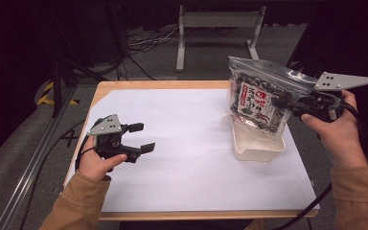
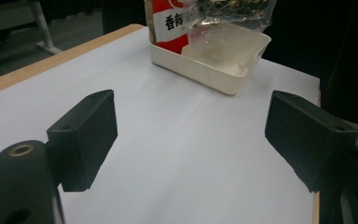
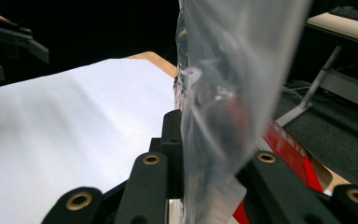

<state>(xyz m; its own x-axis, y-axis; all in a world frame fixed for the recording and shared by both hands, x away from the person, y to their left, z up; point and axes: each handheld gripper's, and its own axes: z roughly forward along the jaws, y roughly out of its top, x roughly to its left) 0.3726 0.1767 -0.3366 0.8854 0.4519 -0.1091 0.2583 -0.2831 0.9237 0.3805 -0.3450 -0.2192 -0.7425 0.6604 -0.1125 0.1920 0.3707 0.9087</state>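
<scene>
Bag (image 1: pixel 256 98), clear plastic with a zip-style top, hangs roughly upright above the white tray (image 1: pixel 258 152); long axis runs top to bottom, sealed edge up and slightly tilted away from the right gripper (image 1: pixel 280 101), lower end dipping into the tray. From the high view: dark speckled contents and a red-and-white printed label show through the film. Right gripper comes in level from the side away from the left gripper, jaws pinched on the bag's edge about halfway up. Tray is shallow, rectangular, cream plastic with rounded corners, sitting on a white sheet over the wooden table (image 1: pixel 124 86). Left gripper (image 1: pixel 139 137) rests well apart from the tray, jaws spread wide, nothing between them.

Left gripper view: two blocky matte black jaws stand far apart over bare white sheet. Tray (image 2: pixel 214 74) lies ahead between them, smooth walls, a pour lip at one corner. Bag (image 2: pixel 223 14) lower end sits inside it, red label with white characters against the tray's near wall, crinkled glossy film beside it.

Right gripper view: bag (image 3: pixel 233 84) rises straight between the jaws, translucent, creased, glossy. Black jaws are pressed onto it from both sides, brass rivets on the linkage. Red label shows low behind the film. Left gripper (image 3: pixel 16 44) is far off, beyond the sheet.
</scene>
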